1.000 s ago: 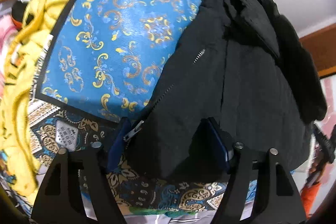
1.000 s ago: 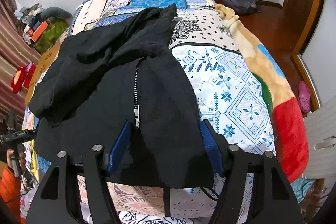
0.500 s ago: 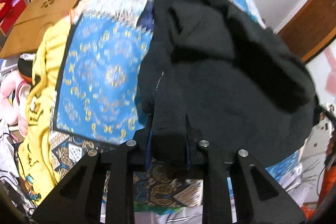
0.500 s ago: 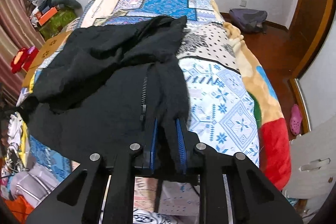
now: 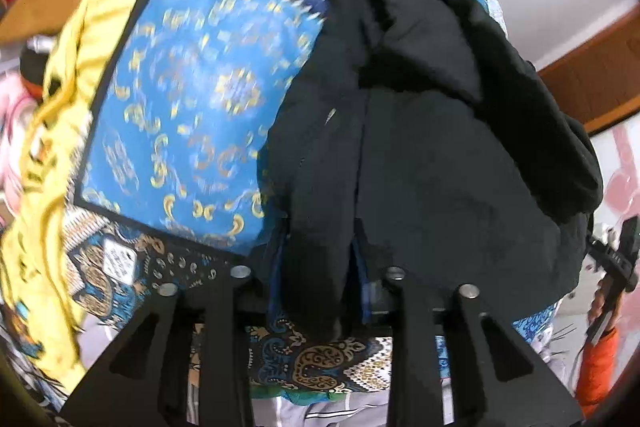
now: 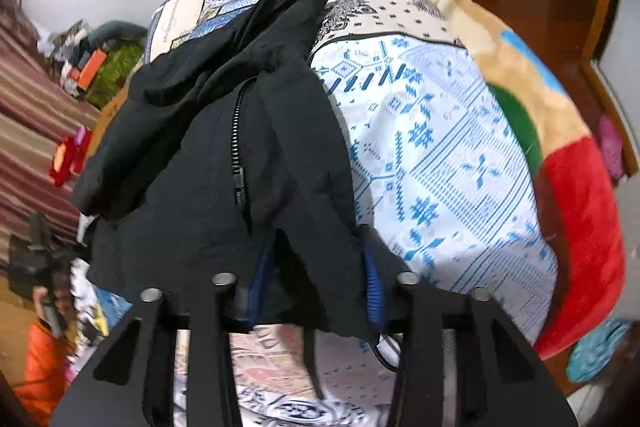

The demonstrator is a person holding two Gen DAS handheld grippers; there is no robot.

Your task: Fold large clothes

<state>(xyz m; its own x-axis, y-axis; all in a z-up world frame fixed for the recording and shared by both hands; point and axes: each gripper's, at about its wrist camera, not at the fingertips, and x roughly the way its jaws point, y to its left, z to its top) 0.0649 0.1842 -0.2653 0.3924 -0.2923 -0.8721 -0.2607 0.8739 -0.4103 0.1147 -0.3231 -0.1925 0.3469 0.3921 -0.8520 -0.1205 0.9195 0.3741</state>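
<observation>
Your black zip jacket [image 6: 208, 163] lies spread on the bed's patchwork quilt [image 6: 432, 147].

Your left tool [image 5: 318, 287] is nearly closed, its blue-padded fingers pinching a fold of the jacket's [image 5: 432, 155] hem; your right tool [image 6: 316, 279] stands somewhat wider, gripping the hem just right of the zipper [image 6: 238, 151].

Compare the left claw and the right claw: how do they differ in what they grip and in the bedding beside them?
The left claw pinches a narrow bunched fold of the black jacket; the right claw spans a wider flap beside the zipper. Blue-and-gold quilt lies beside the left claw, white-and-blue quilt beside the right. Both hold the jacket's near edge.
</observation>
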